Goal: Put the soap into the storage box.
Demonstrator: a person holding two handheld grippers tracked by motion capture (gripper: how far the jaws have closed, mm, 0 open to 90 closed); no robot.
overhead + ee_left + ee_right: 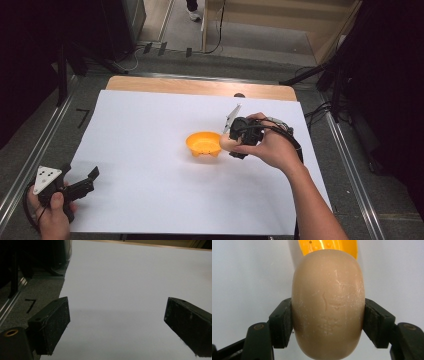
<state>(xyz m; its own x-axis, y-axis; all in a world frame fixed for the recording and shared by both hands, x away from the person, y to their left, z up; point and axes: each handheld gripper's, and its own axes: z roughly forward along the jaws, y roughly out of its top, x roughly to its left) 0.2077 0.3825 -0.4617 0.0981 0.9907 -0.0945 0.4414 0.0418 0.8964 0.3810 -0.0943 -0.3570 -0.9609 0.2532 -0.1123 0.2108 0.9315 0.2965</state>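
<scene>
Right gripper view: soap (328,305) between tool (328,325) jaws

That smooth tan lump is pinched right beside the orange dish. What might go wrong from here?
1. The soap is rounded and held only at its two sides by the right gripper, so it may slip out.
2. The orange dish sits loose on the white sheet and looks light; a nudge from the gripper might slide or tip it.
3. If let go too early, the soap could land beside the dish.
</scene>
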